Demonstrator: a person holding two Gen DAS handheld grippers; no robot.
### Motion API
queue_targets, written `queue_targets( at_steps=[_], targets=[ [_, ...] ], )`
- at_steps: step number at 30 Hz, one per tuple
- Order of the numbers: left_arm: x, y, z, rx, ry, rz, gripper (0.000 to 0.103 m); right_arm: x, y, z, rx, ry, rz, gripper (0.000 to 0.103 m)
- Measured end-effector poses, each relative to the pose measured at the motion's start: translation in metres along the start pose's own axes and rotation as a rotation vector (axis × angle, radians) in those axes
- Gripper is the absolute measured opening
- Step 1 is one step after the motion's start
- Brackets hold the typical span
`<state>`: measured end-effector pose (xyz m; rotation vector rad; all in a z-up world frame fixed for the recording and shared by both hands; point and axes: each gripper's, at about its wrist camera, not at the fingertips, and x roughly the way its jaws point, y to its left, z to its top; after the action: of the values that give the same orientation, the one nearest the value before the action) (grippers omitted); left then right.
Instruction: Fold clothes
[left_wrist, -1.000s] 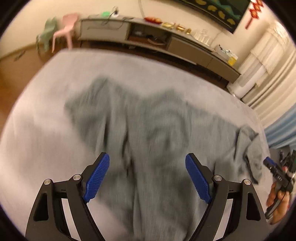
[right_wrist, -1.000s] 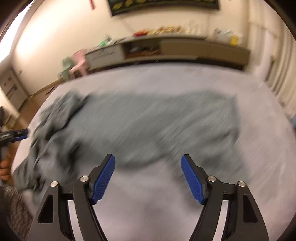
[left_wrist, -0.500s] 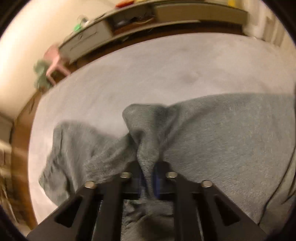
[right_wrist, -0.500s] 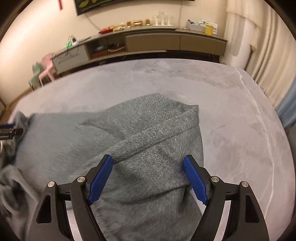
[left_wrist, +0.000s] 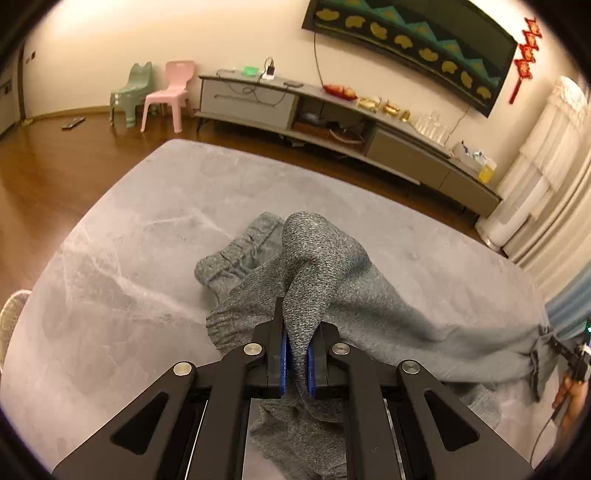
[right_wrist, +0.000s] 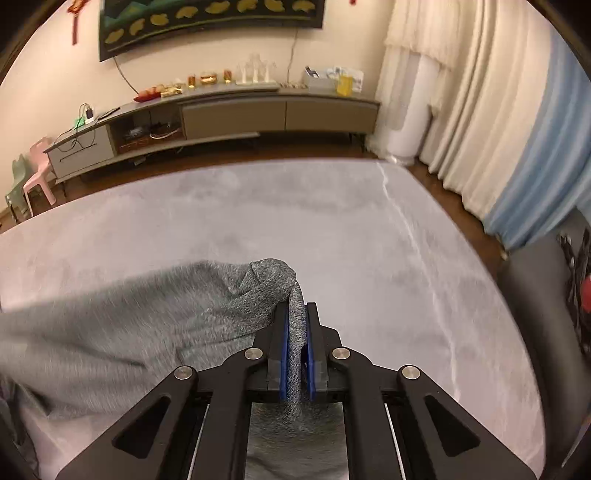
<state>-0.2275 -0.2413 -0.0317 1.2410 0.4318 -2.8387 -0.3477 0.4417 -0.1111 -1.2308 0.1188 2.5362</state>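
Note:
A pair of grey knit trousers (left_wrist: 325, 280) lies across the grey bed (left_wrist: 147, 236), with elastic cuffs bunched at the left. My left gripper (left_wrist: 295, 354) is shut on a raised fold of the trousers. My right gripper (right_wrist: 296, 354) is shut on another edge of the same trousers (right_wrist: 147, 317), which stretch away to the left. In the left wrist view the right gripper (left_wrist: 570, 360) shows at the far right edge, holding the cloth's end.
A low TV cabinet (left_wrist: 332, 122) runs along the far wall with a screen (left_wrist: 413, 48) above. A pink chair (left_wrist: 170, 96) and a green chair (left_wrist: 133, 92) stand on the wooden floor at left. Curtains (right_wrist: 480, 110) hang at right.
Both grippers were open above the spread trousers a second ago. The left closed on a fold first, then the right closed on an edge. The cloth is now pulled taut between them.

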Motion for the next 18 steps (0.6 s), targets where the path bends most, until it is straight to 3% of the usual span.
queue_targets(
  at_steps=[3,7,10,12,15,18],
  targets=[
    [0.006,-0.025,0.030,0.031,-0.022,-0.017,0.008,-0.013,0.002,0.003,0.028,-0.014,0.041,0.008],
    [-0.009,-0.081,0.116,0.119,-0.127,-0.022,0.008,-0.035,-0.008,0.052,0.085,-0.129,0.050,0.008],
    [-0.051,-0.119,0.183,0.124,-0.243,-0.047,0.008,-0.068,-0.019,0.103,0.139,-0.225,0.049,0.007],
    [-0.097,-0.138,0.218,0.115,-0.331,-0.109,0.008,-0.114,-0.035,0.135,0.190,-0.328,0.069,0.007],
    [-0.177,-0.150,0.229,0.151,-0.477,-0.180,0.008,-0.180,-0.060,0.152,0.248,-0.465,0.098,0.007],
    [-0.244,-0.135,0.190,0.211,-0.566,-0.244,0.008,-0.228,-0.080,0.130,0.253,-0.544,0.145,0.007]
  ],
)
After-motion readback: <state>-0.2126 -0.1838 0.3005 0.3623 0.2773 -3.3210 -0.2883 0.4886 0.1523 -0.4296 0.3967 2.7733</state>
